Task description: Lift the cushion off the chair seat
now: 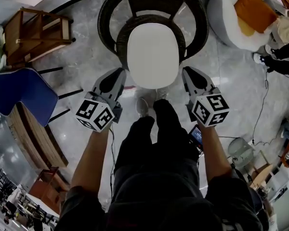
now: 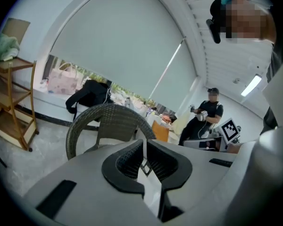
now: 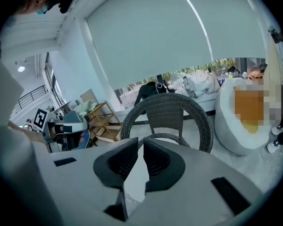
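Note:
A white oval cushion (image 1: 152,54) lies on the seat of a dark round wicker chair (image 1: 111,18) at the top middle of the head view. My left gripper (image 1: 119,73) hovers by the cushion's near left edge and my right gripper (image 1: 188,72) by its near right edge, neither touching it. Both are shut with nothing between the jaws. The left gripper view shows the shut left gripper (image 2: 145,150) in front of the wicker chair (image 2: 108,119). Beyond the shut right gripper (image 3: 140,150) in its own view stands the wicker chair (image 3: 167,109).
A wooden shelf rack (image 1: 36,30) and a blue chair (image 1: 21,93) stand at the left. A white beanbag (image 1: 226,18) with an orange cushion (image 1: 254,8) sits at the upper right. My legs (image 1: 154,143) are just before the chair. Another person (image 2: 205,114) stands far behind.

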`<state>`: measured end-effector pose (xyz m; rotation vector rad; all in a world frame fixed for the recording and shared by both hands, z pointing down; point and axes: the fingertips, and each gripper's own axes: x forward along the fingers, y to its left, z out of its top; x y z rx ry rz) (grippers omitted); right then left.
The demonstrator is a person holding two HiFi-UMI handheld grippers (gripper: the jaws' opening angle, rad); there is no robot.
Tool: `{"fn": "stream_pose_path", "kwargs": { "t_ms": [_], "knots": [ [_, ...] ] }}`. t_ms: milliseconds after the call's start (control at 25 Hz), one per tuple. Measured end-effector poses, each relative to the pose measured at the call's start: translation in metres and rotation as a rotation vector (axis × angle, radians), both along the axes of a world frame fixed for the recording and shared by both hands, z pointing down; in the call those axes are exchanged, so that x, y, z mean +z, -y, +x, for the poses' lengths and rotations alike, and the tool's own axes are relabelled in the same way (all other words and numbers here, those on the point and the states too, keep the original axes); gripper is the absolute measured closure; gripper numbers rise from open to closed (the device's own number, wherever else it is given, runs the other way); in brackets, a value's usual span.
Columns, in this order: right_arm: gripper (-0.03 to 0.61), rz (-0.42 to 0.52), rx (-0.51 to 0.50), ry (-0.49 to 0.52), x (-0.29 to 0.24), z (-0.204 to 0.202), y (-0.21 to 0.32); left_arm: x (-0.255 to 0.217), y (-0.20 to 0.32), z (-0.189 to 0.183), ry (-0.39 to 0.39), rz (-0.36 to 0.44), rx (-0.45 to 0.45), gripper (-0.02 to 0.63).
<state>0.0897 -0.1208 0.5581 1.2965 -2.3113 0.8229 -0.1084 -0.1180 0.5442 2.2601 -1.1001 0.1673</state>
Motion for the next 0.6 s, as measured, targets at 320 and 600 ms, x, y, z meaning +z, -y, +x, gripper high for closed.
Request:
{"fn": "stream_pose_path", "kwargs": {
  "t_ms": [320, 600],
  "knots": [
    [0.561, -0.145, 0.012, -0.013, 0.125, 0.013, -0.007, 0.138, -0.013, 0.0, 0.021, -0.182, -0.028, 0.51],
    [0.48, -0.258, 0.028, -0.035, 0.21, 0.028, -0.026, 0.231, -0.038, -0.006, 0.041, -0.33, -0.063, 0.458]
  ]
}}
